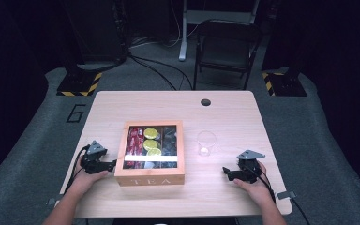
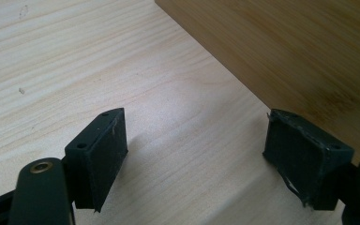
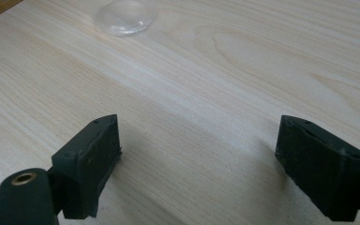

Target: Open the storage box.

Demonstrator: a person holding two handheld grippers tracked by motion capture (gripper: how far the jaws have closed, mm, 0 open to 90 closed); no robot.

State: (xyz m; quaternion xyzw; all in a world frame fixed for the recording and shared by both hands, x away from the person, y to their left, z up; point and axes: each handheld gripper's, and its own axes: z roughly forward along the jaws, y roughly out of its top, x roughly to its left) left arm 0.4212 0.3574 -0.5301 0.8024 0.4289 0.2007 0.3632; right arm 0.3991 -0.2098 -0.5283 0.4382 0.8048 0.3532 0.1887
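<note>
High view: a wooden tea box [image 1: 150,152] with a glazed lid stands near the centre of the table [image 1: 225,112], its front marked TEA. At 9 o'clock from the box, just beside its left wall, lies the left hand-held gripper [image 1: 113,164], jaws spread, nothing between them. At 3 o'clock from the box stands an empty clear glass [image 1: 206,143]. At 5 o'clock from the glass rests the right hand-held gripper [image 1: 225,172], jaws likewise spread and empty. Left gripper view: the box wall at 1 o'clock, near the right jaw. Right gripper view: the glass base at 11 o'clock, well apart.
</note>
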